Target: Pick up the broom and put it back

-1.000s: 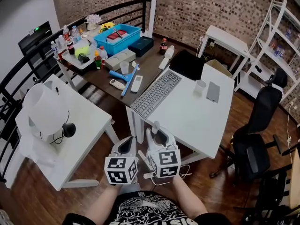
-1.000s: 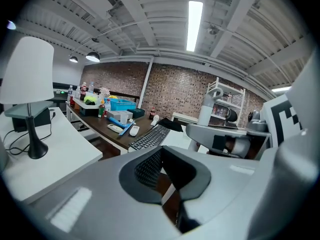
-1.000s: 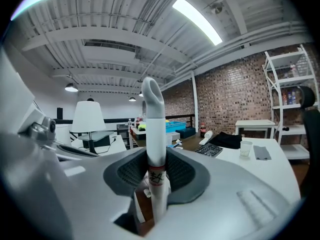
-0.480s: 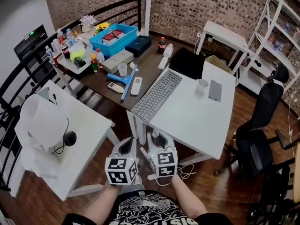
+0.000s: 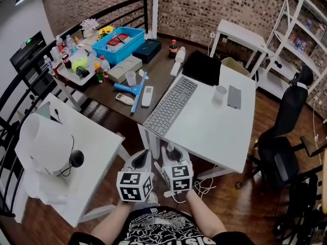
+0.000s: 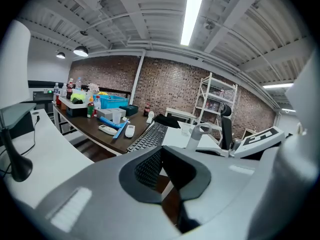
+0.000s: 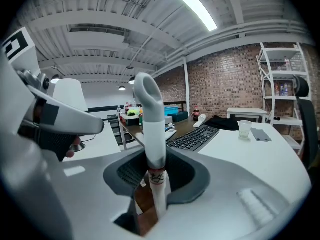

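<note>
In the right gripper view, a white broom handle (image 7: pixel 151 134) with a looped top end stands upright between the jaws of my right gripper (image 7: pixel 154 186), which is shut on it. In the head view the right gripper (image 5: pixel 173 155) sits low in the picture, over the wooden floor by the white desk's near corner. A strip of the handle (image 5: pixel 159 172) shows beside it. The broom's head is hidden. My left gripper (image 5: pixel 141 160) is right beside the right one. In the left gripper view, the left gripper (image 6: pixel 167 181) holds nothing, its jaws nearly together.
A white desk (image 5: pixel 214 131) with a keyboard (image 5: pixel 171 105) and cup (image 5: pixel 219 93) stands ahead. Beyond is a dark table (image 5: pixel 158 70) with a blue bin (image 5: pixel 118 44) and several bottles. A white table (image 5: pixel 97 147) with a lamp (image 5: pixel 43 137) is left, an office chair (image 5: pixel 283 142) right.
Both grippers have shifted a little, and the right one has sunk with the broom handle. The handle's top now sits lower against the desk. The jaws have not changed.
</note>
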`<action>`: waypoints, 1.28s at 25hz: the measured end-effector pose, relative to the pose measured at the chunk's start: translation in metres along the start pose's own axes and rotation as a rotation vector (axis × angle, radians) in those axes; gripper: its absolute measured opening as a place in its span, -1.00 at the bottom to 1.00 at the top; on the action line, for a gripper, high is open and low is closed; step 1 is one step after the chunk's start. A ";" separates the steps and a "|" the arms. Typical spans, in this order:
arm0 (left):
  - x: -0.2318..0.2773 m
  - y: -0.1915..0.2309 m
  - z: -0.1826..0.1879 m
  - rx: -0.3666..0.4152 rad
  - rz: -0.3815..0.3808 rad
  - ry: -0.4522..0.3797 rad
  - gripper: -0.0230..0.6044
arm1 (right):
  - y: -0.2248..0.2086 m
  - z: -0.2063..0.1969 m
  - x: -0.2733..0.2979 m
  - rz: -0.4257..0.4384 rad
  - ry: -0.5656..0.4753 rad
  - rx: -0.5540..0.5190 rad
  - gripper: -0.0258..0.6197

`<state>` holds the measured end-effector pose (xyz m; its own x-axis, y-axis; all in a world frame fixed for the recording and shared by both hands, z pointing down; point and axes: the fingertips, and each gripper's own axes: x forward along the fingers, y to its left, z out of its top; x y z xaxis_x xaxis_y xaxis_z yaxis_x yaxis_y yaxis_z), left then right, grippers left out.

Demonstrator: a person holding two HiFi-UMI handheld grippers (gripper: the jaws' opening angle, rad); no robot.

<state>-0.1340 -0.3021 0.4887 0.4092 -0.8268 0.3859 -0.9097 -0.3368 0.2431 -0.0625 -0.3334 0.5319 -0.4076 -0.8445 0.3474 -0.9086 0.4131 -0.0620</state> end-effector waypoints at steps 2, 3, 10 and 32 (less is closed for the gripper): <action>0.003 0.001 0.001 0.005 -0.011 0.006 -0.91 | -0.002 -0.003 0.005 -0.008 0.008 0.006 -0.62; 0.004 0.002 0.001 0.007 -0.016 0.008 -0.91 | -0.003 -0.005 0.008 -0.012 0.011 0.008 -0.62; 0.015 0.014 0.002 0.018 -0.037 0.018 -0.91 | -0.009 -0.018 0.029 -0.046 0.032 0.017 -0.62; 0.046 0.035 0.010 0.030 -0.050 0.041 -0.91 | -0.024 -0.025 0.079 -0.070 0.049 0.029 -0.62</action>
<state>-0.1481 -0.3566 0.5057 0.4560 -0.7896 0.4106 -0.8896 -0.3907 0.2366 -0.0707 -0.4018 0.5841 -0.3389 -0.8529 0.3971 -0.9372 0.3430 -0.0631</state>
